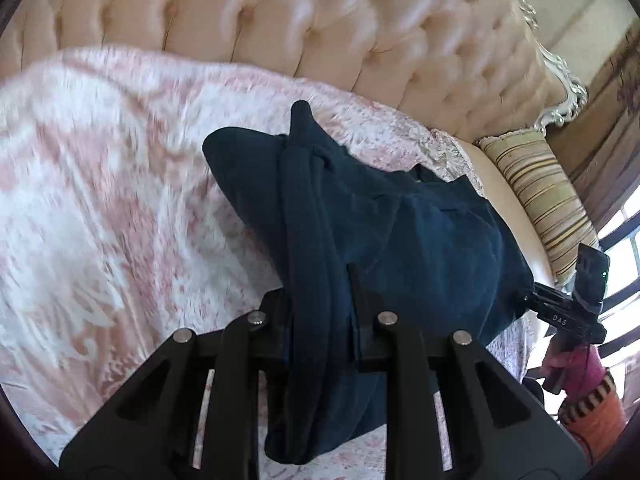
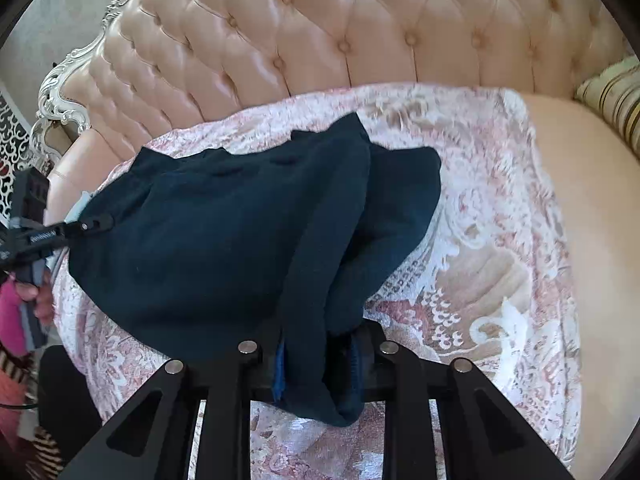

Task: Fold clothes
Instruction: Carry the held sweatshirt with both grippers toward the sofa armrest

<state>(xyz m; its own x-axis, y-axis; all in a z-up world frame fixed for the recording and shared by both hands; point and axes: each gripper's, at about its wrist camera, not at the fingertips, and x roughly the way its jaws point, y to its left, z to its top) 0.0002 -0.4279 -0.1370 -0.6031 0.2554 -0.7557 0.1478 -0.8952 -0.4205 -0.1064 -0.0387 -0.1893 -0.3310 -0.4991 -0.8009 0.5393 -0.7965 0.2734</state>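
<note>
Evidently early: left gripper (image 1: 320,312) and right gripper (image 2: 318,360) each clamp bunched edges of the dark garment (image 2: 224,248); it hangs rumpled over the lace cover (image 2: 480,240); folding remains.

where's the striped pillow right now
In the left wrist view the striped pillow leans at the right end of the sofa, against the tufted backrest, just beyond the dark blue garment; the right wrist view catches only its edge at far right.

Pink throw (image 1: 100,184) motion-blurred, striped cushion (image 2: 616,100) cropped (right edge)
</note>
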